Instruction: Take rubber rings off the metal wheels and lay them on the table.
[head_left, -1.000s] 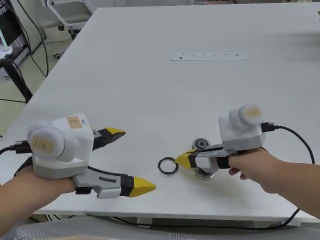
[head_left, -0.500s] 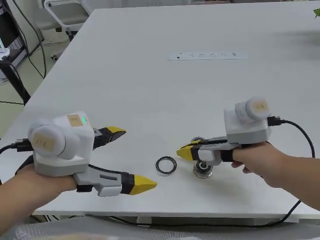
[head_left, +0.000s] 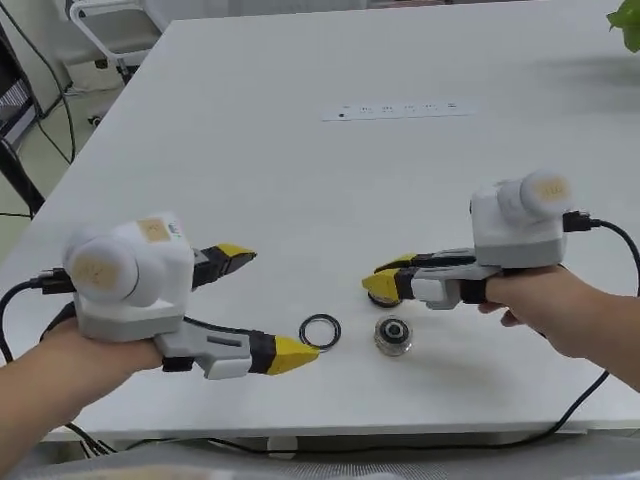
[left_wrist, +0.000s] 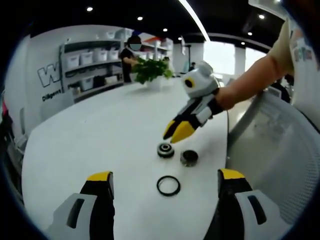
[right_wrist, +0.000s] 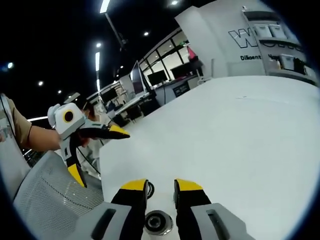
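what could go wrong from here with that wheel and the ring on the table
The metal wheel lies loose near the front edge of the table; a nudge from the right gripper might roll it off. The left gripper, jaws wide, has one tip close to the loose rubber ring and could knock it away.

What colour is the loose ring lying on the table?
The ring is black, clearest in the head view.
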